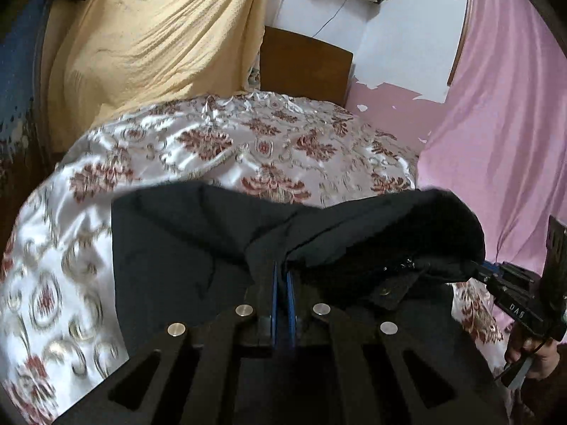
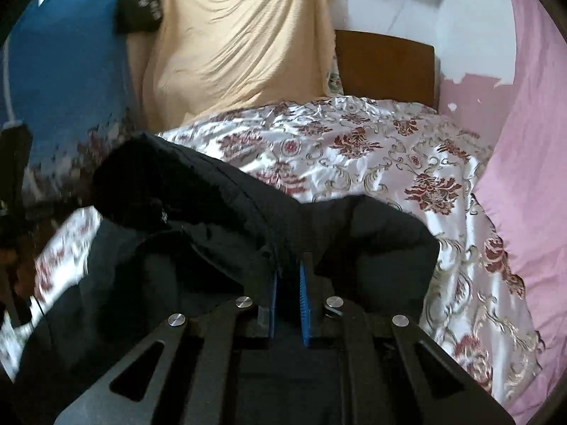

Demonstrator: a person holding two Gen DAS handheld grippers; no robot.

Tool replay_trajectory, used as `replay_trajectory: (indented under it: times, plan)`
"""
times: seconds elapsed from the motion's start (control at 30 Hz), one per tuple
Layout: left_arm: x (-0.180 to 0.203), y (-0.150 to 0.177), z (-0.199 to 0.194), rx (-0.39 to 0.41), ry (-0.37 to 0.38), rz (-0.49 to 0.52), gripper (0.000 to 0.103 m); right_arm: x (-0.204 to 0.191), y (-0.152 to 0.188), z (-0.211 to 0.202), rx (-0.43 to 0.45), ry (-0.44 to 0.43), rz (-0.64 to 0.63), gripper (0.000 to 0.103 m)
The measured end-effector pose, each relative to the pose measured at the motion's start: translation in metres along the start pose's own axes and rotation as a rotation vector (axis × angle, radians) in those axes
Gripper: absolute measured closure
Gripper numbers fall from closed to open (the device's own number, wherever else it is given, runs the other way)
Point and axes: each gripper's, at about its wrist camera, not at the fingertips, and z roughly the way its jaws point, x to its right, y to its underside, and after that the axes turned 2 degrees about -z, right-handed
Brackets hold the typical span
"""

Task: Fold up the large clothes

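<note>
Left wrist: both grippers (image 1: pixel 282 269) (image 2: pixel 290 265) (level, seemingly) pinch black coat (image 1: pixel 184 241).

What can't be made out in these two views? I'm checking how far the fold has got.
- Left wrist view: fingertips of the left hand-held gripper, buried in the bulky black padded garment.
- Right wrist view: fingertips of the right hand-held gripper, covered likewise.
- Both views: the garment's lower part, hidden by the gripper bodies.
- Both views: the floral satin bedspread, motion-blurred at its left edge.

Left gripper (image 1: pixel 282 276): black slotted linkage arms, four silver round pivot pins, blue finger pads (image 1: pixel 273 301). Right gripper (image 2: pixel 290 276): same build, ribbed blue pads. Its black body reads "DAS" in the left view.
</note>
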Motion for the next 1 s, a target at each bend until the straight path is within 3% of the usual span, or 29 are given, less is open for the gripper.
replay_trajectory:
  times: [0.27, 0.4, 0.63, 0.87, 1.0]
  plan:
    - [-0.026, 0.038, 0.051, -0.089, -0.007, -0.102, 0.098, -0.002, 0.042, 0.036, -0.099, 0.049, 0.033, 0.095]
    - [-0.033, 0.047, 0.079, -0.111, -0.020, -0.098, 0.098, 0.003, 0.054, 0.070, -0.132, 0.067, 0.060, 0.095]
    - [-0.032, 0.053, 0.094, -0.119, -0.025, -0.077, 0.097, -0.006, 0.070, 0.083, -0.129, 0.078, 0.072, 0.095]
    - [-0.017, 0.044, 0.081, -0.126, -0.063, 0.060, 0.097, 0.005, 0.059, 0.052, -0.124, 0.021, 0.135, 0.091]
    - [-0.018, 0.042, 0.082, -0.136, -0.066, 0.056, 0.097, 0.011, 0.031, 0.012, -0.032, 0.021, 0.136, 0.089]
